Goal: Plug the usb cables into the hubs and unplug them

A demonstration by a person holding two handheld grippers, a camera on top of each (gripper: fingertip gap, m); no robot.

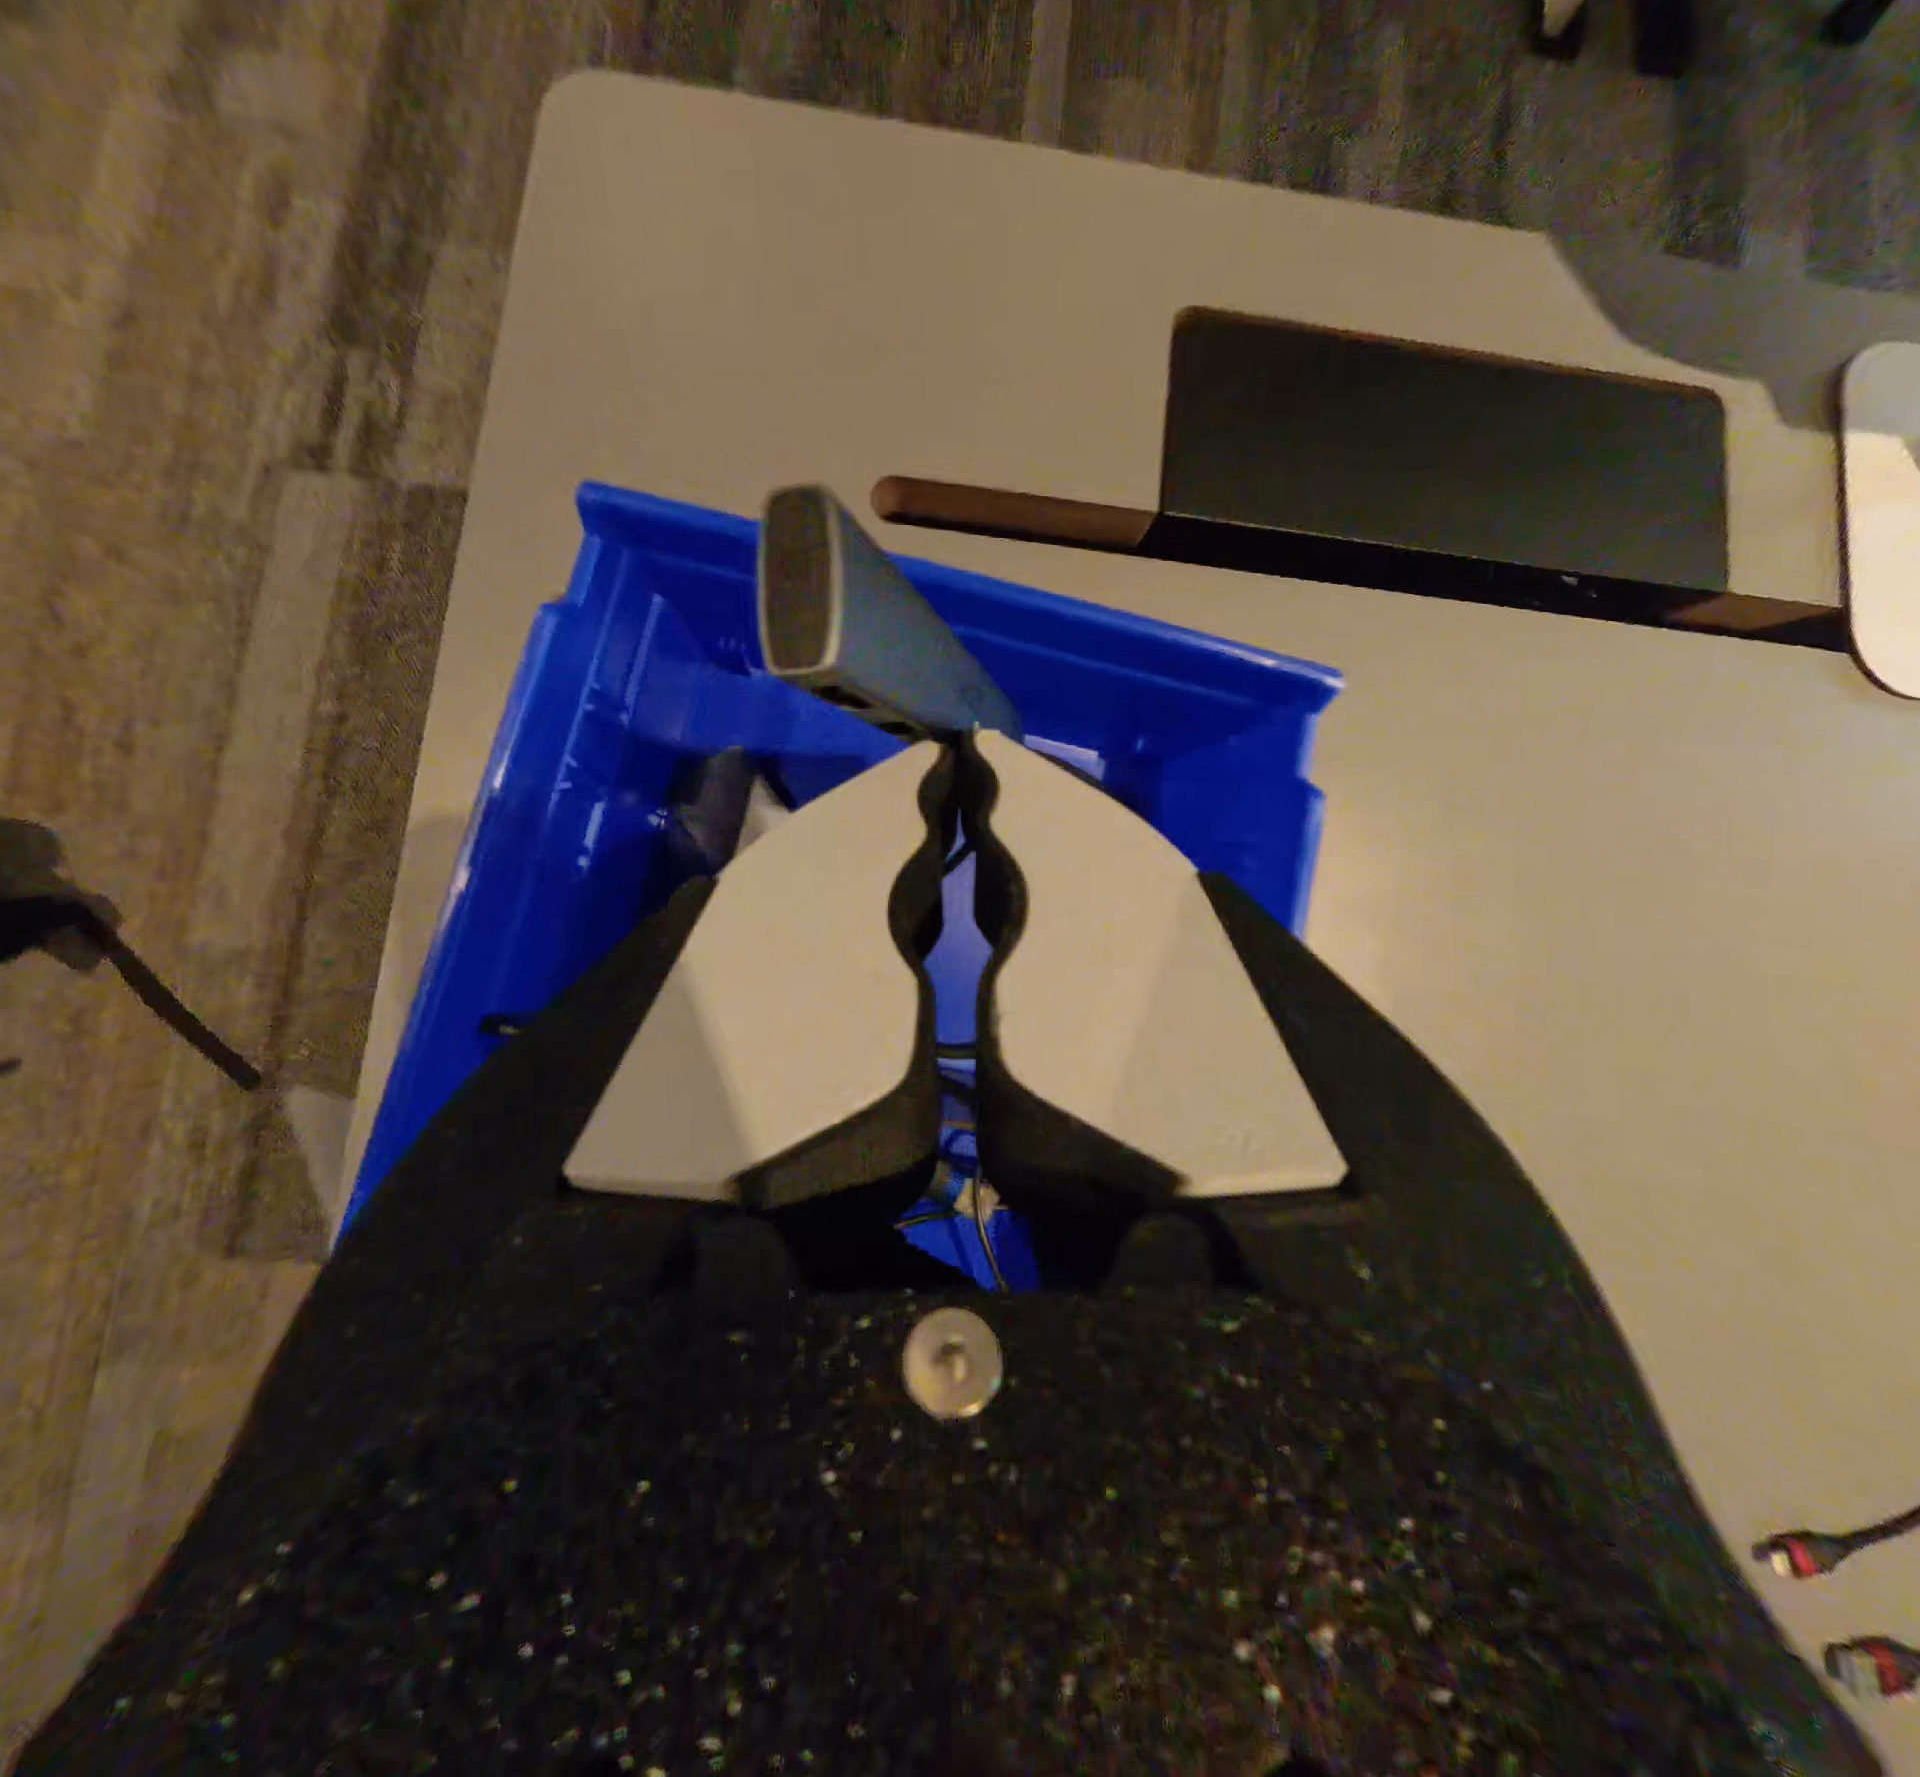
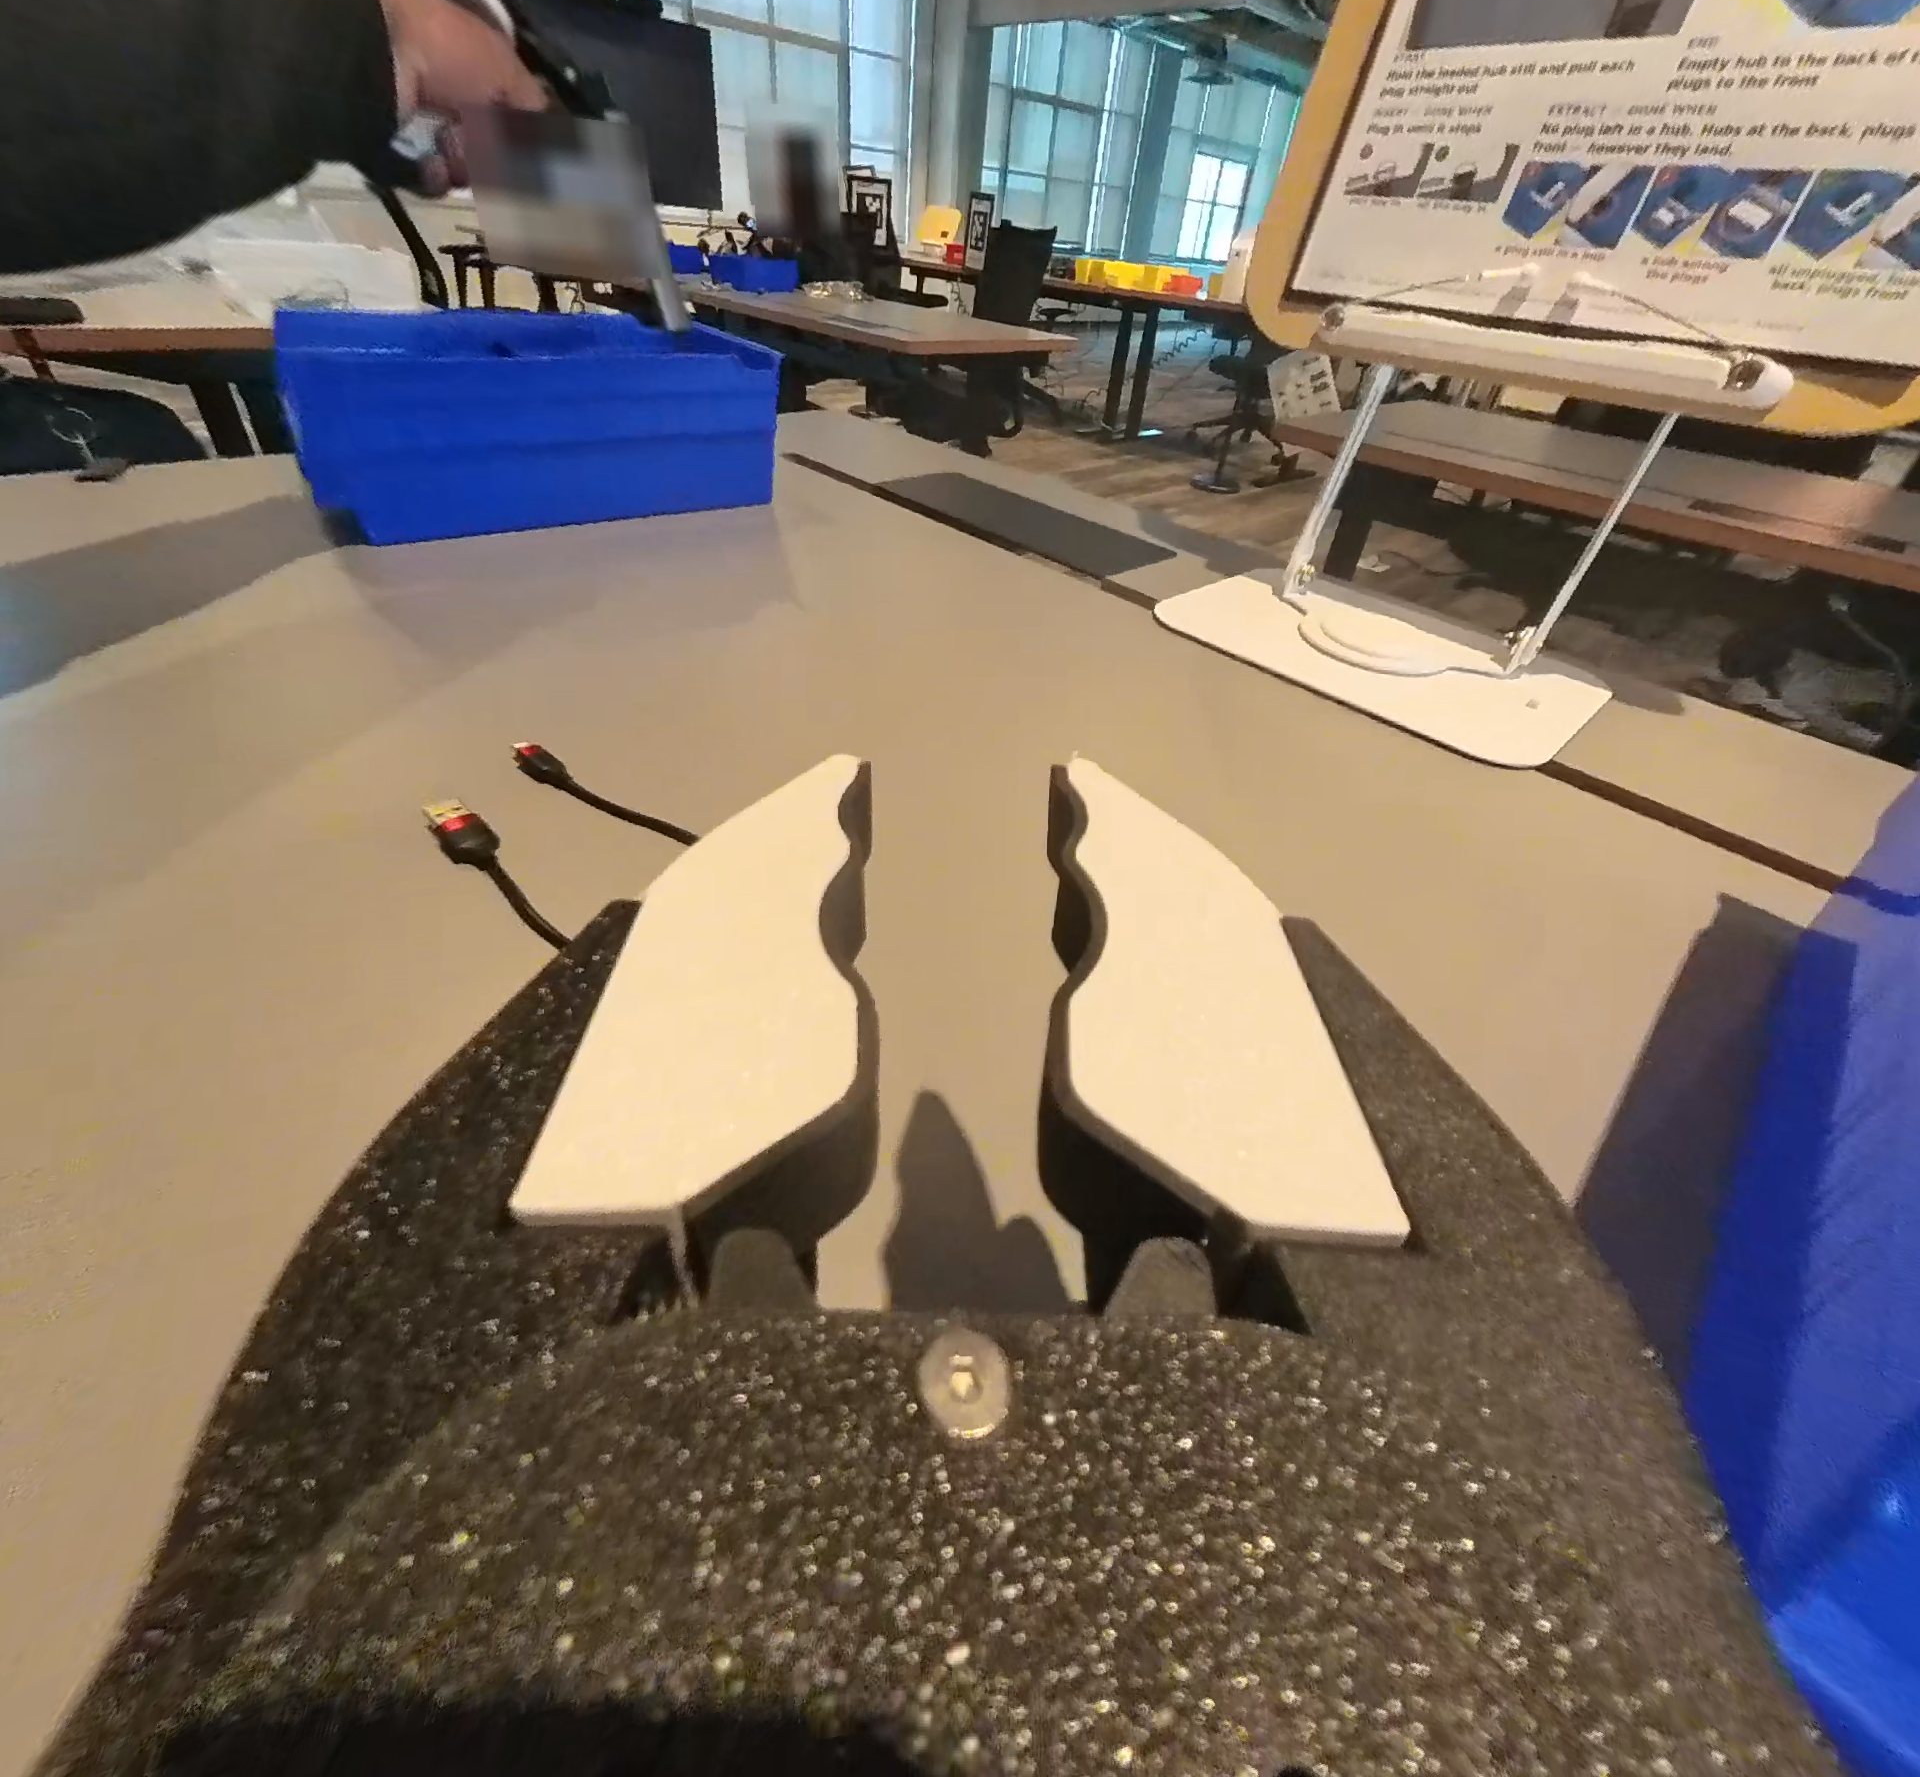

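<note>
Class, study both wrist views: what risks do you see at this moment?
1. The left gripper pinches only one end of the grey hub, held above the blue bin; it may pivot or slip.
2. The right gripper is open and empty; two loose cable plugs lie beside it and may get nudged.

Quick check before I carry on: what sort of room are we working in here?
Probably an open-plan office or lab workspace. Long desks with office chairs run in rows behind the grey table, large windows line the far wall, and the ceiling shows bare ducts.
</note>
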